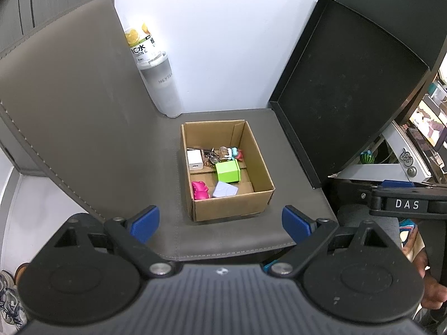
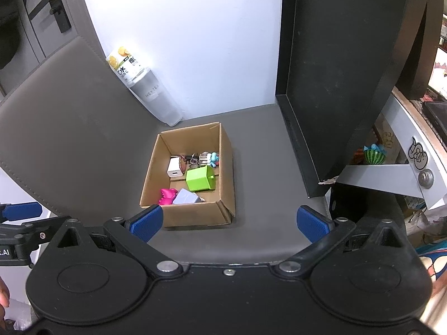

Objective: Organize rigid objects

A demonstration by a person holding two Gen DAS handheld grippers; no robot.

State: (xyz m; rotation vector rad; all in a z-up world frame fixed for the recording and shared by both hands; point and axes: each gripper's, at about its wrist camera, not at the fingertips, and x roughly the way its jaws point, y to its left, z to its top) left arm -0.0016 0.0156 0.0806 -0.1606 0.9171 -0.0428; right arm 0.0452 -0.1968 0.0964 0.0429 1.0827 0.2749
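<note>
— Left wrist view: where is the open brown cardboard box (image 1: pixel 227 192)?
— On the grey leather seat (image 1: pixel 293 195), middle. Left gripper (image 1: pixel 220 222) and right gripper (image 2: pixel 229 222) both spread, empty.

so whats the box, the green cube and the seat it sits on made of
Box: plain brown cardboard, matte, with folded flaps and raw cut edges. Green cube: likely hard plastic, smooth with a slight sheen. Seat: looks like grey leather or faux leather, matte, with stitched seams along its edge.
</note>
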